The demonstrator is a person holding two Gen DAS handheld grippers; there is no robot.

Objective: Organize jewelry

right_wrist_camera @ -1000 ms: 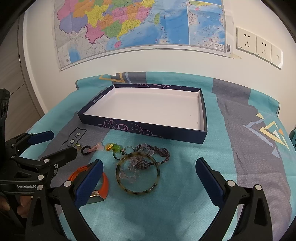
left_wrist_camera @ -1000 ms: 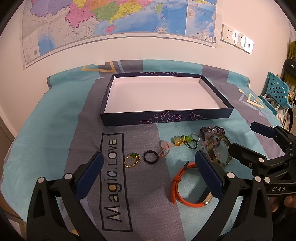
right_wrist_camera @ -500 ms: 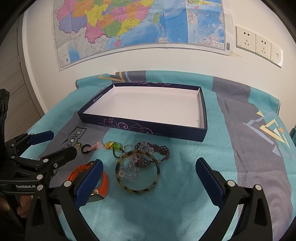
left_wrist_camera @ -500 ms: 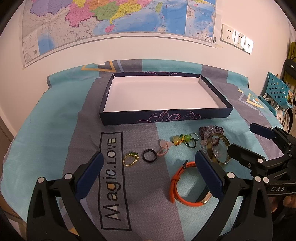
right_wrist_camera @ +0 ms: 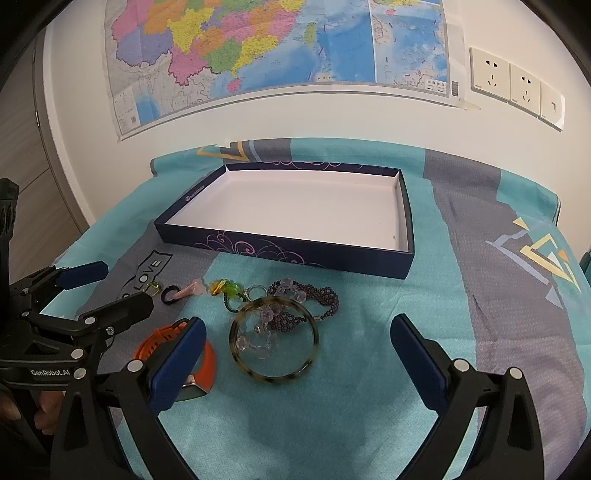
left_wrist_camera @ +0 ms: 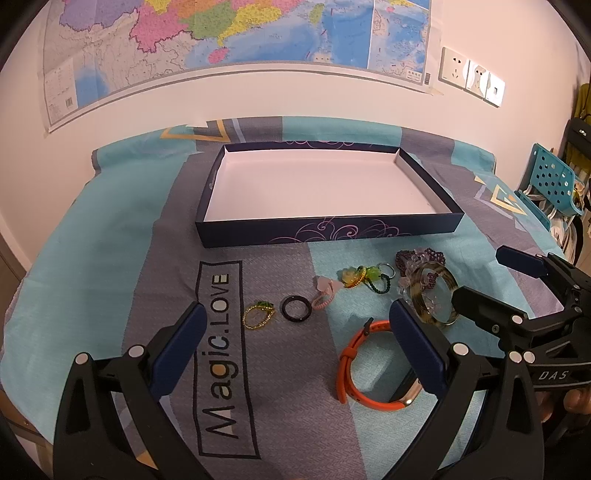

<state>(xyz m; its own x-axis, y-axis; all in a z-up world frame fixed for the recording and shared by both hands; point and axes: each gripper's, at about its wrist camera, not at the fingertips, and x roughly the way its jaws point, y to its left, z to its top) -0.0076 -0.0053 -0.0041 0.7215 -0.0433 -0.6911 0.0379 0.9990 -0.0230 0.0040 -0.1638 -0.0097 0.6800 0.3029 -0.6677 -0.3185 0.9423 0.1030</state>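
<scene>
A dark blue box [left_wrist_camera: 229, 236] [right_wrist_camera: 406, 236] with a white floor lies empty on the cloth. In front of it lies jewelry: a gold ring [left_wrist_camera: 258, 315], a black ring [left_wrist_camera: 295, 309] [right_wrist_camera: 169, 294], a pink piece [left_wrist_camera: 324, 293], a yellow-green charm [left_wrist_camera: 360, 276] [right_wrist_camera: 225, 288], purple beads [right_wrist_camera: 317, 295], a tortoiseshell bangle [left_wrist_camera: 434, 295] [right_wrist_camera: 274, 339] and an orange watch [left_wrist_camera: 364, 373] [right_wrist_camera: 207, 363]. My left gripper [left_wrist_camera: 295, 343] hovers open above the rings. My right gripper [right_wrist_camera: 297, 354] hangs open around the bangle, above it. Neither holds anything.
The table wears a teal and grey cloth printed "Magic.LOVE" [left_wrist_camera: 221, 347]. A map [left_wrist_camera: 236, 33] and wall sockets [right_wrist_camera: 513, 85] fill the wall behind. A teal perforated chair [left_wrist_camera: 550, 184] stands at the right.
Both grippers have edged slightly forward and stay open. The jewelry and the box have not moved.
</scene>
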